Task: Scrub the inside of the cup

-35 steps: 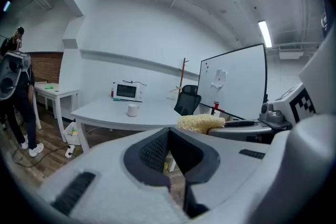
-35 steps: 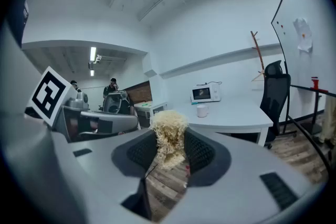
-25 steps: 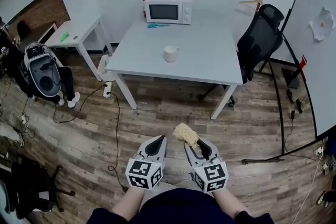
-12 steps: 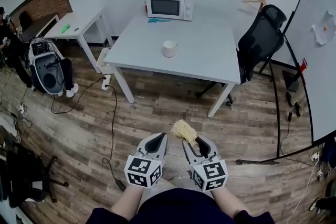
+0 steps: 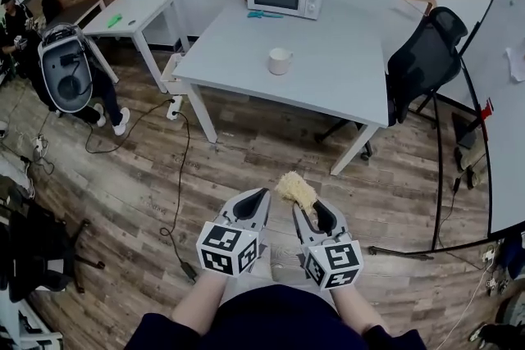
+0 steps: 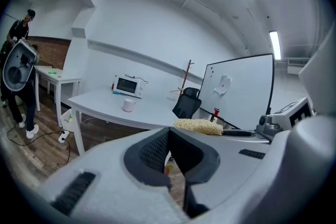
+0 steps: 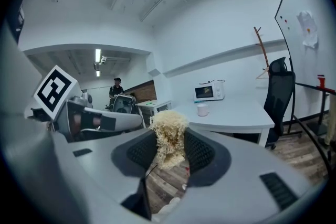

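Both forearms are reaching forward side by side, tilting slightly down over the wooden floor. The left tongs (image 5: 259, 196) are pressing together, empty. The right tongs (image 5: 305, 207) are clamping a yellowish scrubber (image 5: 294, 188). The cup (image 5: 280, 61) is standing upright on the surface (image 5: 344, 82), well apart from both.

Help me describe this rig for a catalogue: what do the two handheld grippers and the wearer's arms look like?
The left gripper and the right gripper are light grey shells that taper toward the jaws, with dark ribbed pads inside. At the rear of each sits a white cube printed with black square markers. No cables show. The person wears dark sleeves that end above bare forearms.
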The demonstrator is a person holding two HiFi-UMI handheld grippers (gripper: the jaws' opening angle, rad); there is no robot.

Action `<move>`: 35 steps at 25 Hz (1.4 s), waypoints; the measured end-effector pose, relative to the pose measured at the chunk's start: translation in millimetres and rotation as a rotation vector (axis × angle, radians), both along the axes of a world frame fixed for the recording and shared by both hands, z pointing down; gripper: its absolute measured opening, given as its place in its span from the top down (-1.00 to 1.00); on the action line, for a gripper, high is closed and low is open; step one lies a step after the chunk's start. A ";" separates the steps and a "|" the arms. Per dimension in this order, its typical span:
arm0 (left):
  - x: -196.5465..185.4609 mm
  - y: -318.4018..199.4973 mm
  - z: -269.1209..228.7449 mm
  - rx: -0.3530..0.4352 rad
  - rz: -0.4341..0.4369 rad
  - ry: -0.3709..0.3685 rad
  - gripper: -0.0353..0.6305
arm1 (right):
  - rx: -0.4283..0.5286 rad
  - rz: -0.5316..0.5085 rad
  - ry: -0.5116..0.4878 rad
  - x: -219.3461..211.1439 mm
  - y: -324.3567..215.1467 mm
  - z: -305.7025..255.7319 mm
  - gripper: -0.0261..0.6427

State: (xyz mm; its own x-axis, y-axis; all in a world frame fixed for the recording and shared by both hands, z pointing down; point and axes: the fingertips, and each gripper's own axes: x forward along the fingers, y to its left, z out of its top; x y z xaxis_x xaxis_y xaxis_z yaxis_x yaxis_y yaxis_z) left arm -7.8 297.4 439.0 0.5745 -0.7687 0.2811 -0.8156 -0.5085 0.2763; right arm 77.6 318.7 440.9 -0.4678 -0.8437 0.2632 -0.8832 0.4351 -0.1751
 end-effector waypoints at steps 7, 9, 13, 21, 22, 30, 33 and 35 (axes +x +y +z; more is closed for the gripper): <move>-4.8 -41.3 2.7 -0.005 0.011 0.009 0.84 | 0.001 0.000 -0.004 -6.6 -36.8 0.3 0.45; -4.4 -56.9 3.6 -0.001 0.020 0.015 0.84 | 0.001 0.001 -0.003 -6.1 -52.2 0.4 0.45; -6.1 -90.9 7.6 -0.014 0.036 0.056 0.84 | -0.008 0.000 0.004 -5.8 -86.9 4.2 0.45; -14.0 -165.7 9.2 -0.024 0.075 0.068 0.84 | -0.008 0.008 0.019 -15.0 -164.8 1.1 0.45; -15.4 -174.5 9.3 -0.026 0.080 0.063 0.84 | -0.010 0.009 0.020 -16.7 -173.6 0.4 0.45; -25.9 -242.5 7.5 -0.016 0.130 0.010 0.84 | -0.012 0.023 0.022 -32.6 -245.9 -10.5 0.45; -30.7 -269.4 9.5 -0.018 0.144 0.001 0.84 | -0.013 0.033 0.023 -37.4 -273.6 -11.5 0.45; -33.4 -287.0 10.4 -0.018 0.154 -0.002 0.84 | -0.014 0.041 0.021 -39.9 -291.6 -11.6 0.45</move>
State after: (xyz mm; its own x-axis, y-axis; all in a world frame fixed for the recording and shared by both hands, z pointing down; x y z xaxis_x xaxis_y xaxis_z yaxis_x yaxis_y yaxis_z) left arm -41.2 10.4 449.4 0.6846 -0.6662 0.2956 -0.7289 -0.6226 0.2848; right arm 37.8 27.1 429.3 -0.4271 -0.8583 0.2846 -0.9038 0.3961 -0.1618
